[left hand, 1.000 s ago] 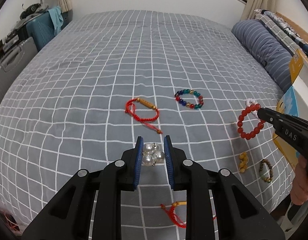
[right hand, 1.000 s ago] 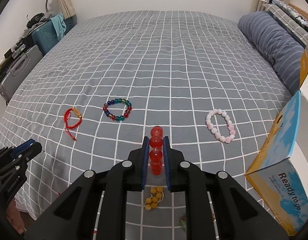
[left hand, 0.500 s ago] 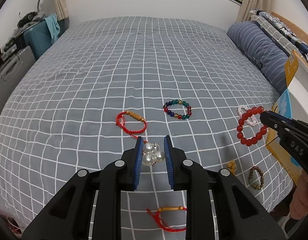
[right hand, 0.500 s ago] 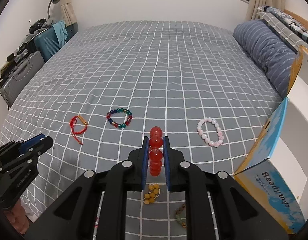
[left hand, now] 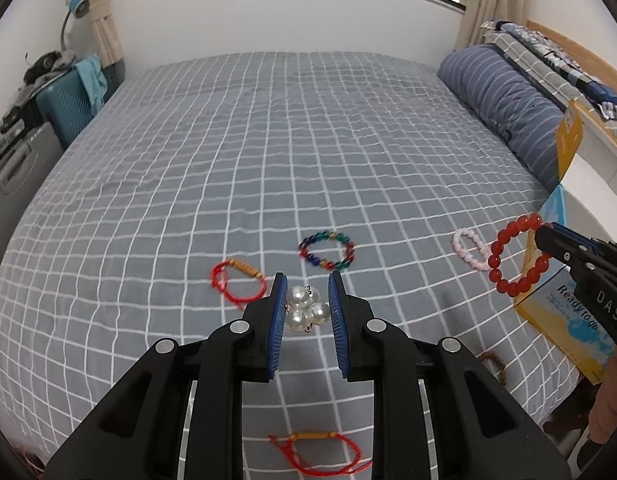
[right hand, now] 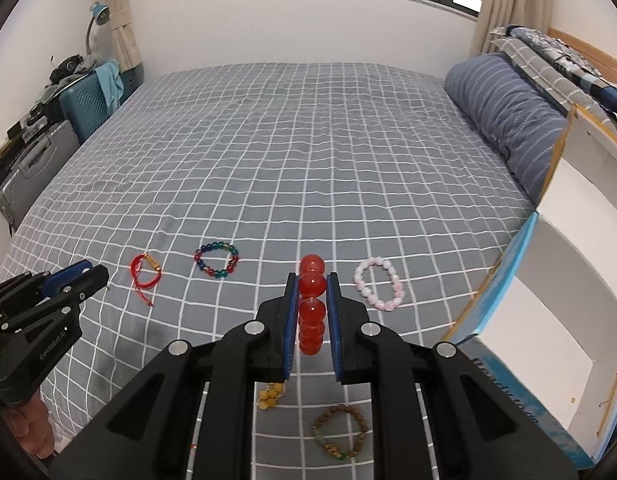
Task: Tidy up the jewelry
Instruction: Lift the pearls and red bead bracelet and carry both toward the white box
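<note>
My left gripper is shut on a cluster of white pearls, held above the grey checked bedspread. My right gripper is shut on a red bead bracelet; that bracelet hangs from it in the left wrist view. On the bed lie a multicolour bead bracelet, a pink bead bracelet, a red cord bracelet, a second red cord bracelet, a yellow bead cluster and a brown bead bracelet.
An open white box with a blue and yellow lid stands at the bed's right edge. A striped pillow lies at the far right. Suitcases stand left of the bed.
Both grippers have risen and pulled back from the bed while still holding their pieces; the jewelry on the bed looks farther away and more of the open box is in view.
</note>
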`<state>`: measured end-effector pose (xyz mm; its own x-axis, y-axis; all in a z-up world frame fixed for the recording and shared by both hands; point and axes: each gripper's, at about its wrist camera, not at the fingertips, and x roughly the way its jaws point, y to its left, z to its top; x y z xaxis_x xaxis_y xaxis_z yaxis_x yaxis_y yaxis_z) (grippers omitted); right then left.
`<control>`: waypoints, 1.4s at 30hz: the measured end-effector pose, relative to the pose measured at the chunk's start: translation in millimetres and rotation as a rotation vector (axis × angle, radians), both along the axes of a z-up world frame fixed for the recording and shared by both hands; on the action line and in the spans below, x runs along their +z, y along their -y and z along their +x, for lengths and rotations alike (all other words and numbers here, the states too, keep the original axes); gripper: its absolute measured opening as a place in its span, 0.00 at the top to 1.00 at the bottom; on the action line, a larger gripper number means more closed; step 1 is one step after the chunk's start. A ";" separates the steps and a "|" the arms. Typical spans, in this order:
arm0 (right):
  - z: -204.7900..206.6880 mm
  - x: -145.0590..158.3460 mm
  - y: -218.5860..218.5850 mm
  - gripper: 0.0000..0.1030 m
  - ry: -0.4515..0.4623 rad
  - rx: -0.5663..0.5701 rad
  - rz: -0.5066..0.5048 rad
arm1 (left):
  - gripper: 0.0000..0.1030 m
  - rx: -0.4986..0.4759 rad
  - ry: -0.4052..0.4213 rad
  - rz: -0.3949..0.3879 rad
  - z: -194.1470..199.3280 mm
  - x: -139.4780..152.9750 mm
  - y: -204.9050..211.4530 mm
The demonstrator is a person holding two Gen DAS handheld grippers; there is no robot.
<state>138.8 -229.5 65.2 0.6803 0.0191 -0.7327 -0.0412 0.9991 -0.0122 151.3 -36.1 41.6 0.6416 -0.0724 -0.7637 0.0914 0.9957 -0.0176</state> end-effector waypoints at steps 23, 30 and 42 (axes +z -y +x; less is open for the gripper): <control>-48.9 45.5 165.7 0.87 0.090 -0.344 0.001 | 0.80 -0.387 0.061 -0.017 25.0 37.4 180.3; -72.6 35.7 223.1 0.87 0.068 -0.472 0.007 | 0.80 -0.522 0.057 -0.038 22.7 38.9 248.9; -107.9 -3.7 299.6 0.87 0.001 -0.642 0.039 | 0.80 -0.724 -0.073 -0.049 15.3 -1.5 357.7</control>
